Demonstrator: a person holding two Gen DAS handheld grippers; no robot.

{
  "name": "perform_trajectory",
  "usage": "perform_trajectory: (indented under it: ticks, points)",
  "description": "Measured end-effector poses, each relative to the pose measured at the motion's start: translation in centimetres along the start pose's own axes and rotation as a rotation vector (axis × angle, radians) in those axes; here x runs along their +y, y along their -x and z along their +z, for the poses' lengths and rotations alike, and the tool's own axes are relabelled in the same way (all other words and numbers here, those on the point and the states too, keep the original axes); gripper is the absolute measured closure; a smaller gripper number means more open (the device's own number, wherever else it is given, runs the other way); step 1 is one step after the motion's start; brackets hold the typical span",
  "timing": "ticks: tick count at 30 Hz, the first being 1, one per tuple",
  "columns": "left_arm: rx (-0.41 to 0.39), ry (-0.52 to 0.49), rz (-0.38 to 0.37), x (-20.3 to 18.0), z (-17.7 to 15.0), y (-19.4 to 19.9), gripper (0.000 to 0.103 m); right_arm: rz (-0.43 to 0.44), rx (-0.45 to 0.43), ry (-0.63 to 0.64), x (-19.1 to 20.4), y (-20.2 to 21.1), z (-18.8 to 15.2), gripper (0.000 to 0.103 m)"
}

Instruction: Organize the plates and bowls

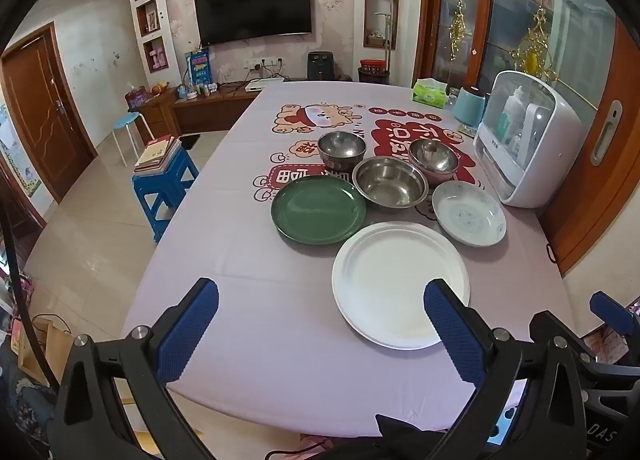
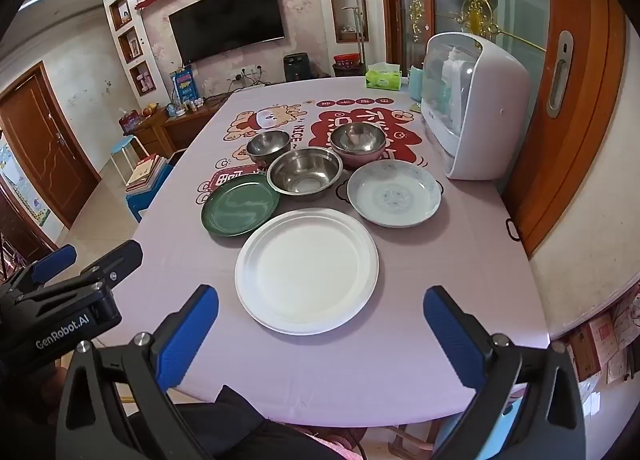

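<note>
Six dishes sit spread out at frame centre on the pink tablecloth [image 2: 400, 340], none stacked: white plate [image 2: 306, 274] nearest, green plate [image 2: 240, 206], patterned plate [image 2: 394, 194], three steel bowls [image 2: 304, 176] behind. Left gripper [image 1: 320, 336] and right gripper [image 2: 320, 336] both hover spread wide, holding nothing. Sorting seems not yet begun; a likely next move is pinching one plate's rim.

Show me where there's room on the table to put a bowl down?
Bare cloth lies left of the dark green plate and round white plate, out to the pink-clothed table edge, and along the near edge. Crowded: three steel bowls, like the big middle steel bowl, beside the blue-patterned white dish.
</note>
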State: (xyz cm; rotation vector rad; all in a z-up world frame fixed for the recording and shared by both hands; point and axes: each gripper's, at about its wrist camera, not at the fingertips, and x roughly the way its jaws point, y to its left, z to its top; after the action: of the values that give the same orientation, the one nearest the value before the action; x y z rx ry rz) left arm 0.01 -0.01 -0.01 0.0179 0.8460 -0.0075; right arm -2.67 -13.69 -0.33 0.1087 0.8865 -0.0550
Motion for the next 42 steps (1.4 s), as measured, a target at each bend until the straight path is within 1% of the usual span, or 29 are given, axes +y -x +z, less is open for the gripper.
perform_trajectory:
  ticks: [6,11,28,42]
  points:
    - [-0.007,0.003,-0.006,0.02,-0.01,0.04,0.001,0.001,-0.001,0.000,0.01,-0.06,-0.02,0.000]
    - [-0.009,0.005,-0.015,-0.02,0.00,0.12,0.003,0.002,0.000,0.001,0.04,-0.08,-0.06,0.000]
    - [-0.008,0.004,-0.010,0.21,0.45,0.27,0.003,0.002,0.001,-0.001,0.02,-0.10,-0.17,0.000]
    - [-0.006,0.002,-0.006,0.61,-0.27,0.03,0.003,0.007,0.001,-0.002,-0.68,0.03,-0.34,0.000]
